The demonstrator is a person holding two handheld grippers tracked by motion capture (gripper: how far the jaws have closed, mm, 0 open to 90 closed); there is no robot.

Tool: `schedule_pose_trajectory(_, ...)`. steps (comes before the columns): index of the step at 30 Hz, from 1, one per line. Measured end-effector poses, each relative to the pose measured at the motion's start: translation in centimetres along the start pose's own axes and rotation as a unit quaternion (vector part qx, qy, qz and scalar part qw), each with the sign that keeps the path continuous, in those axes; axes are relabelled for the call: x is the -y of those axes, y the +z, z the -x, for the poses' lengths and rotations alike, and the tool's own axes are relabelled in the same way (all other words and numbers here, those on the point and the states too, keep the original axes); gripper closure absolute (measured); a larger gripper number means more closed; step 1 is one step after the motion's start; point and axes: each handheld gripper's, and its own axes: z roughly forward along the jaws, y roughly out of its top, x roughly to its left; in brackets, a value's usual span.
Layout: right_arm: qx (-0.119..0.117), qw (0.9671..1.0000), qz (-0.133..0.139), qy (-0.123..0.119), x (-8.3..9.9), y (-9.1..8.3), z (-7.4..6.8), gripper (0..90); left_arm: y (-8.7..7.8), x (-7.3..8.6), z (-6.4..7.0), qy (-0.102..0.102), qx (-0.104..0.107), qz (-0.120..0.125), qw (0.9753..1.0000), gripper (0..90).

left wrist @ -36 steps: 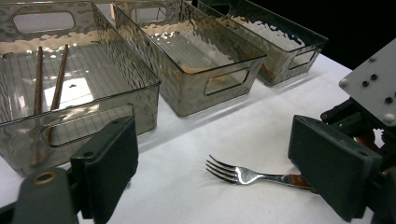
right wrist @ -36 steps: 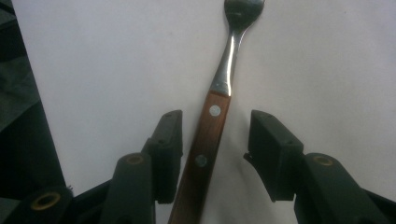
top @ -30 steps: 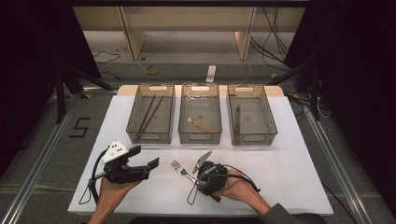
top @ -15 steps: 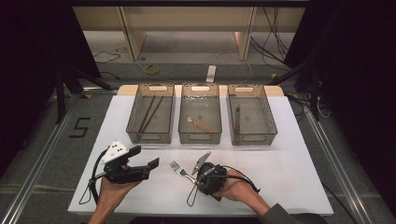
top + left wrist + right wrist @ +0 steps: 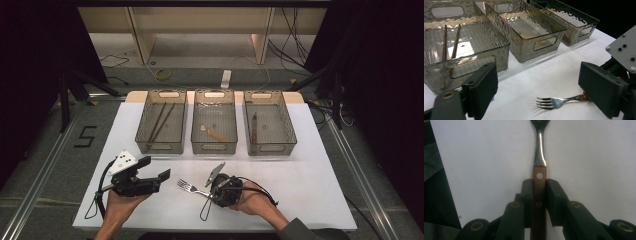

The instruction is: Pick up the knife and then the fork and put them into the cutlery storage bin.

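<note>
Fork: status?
Right hand-held gripper shut on fork handle, fork on table. Left hand-held gripper open, empty. Nothing in the way.

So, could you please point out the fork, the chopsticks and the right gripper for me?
fork [image 5: 554, 102], left gripper view, on the metal head just behind the tines.
chopsticks [image 5: 159, 121], high view, mid-length of the pair in the left bin.
right gripper [image 5: 539, 195], right gripper view, between its fingertips, closed on the fork's wooden handle.
</note>
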Motion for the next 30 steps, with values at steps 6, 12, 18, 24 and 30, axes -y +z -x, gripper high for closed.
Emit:
schedule_pose_trajectory(6, -0.004, 0.9999, 0.015, 0.005, 0.1, -0.6, 0.4, 77.2, 0.0, 0.0, 0.0, -0.001, 0.000, 0.001, 1.0000, 15.7)
schedule_pose_trajectory(12, -0.002, 0.9991, 0.037, 0.023, 0.4, -1.9, 1.5, 77.3, 0.0, 0.0, 0.0, -0.001, -0.001, 0.001, 1.0000, 15.7)
schedule_pose_trajectory(18, 0.008, 0.9971, 0.062, 0.044, 1.1, -3.3, 3.0, 77.3, 0.0, 0.0, 0.0, -0.001, 0.000, 0.001, 1.0000, 15.7)
schedule_pose_trajectory(24, 0.021, 0.9934, 0.088, 0.071, 1.9, -5.1, 4.7, 77.2, 0.0, 0.0, 0.0, -0.001, 0.000, 0.001, 1.0000, 15.7)
schedule_pose_trajectory(30, 0.042, 0.9875, 0.116, 0.098, 2.9, -6.9, 6.5, 77.2, 0.0, 0.0, 0.0, -0.002, 0.000, 0.001, 1.0000, 15.7)
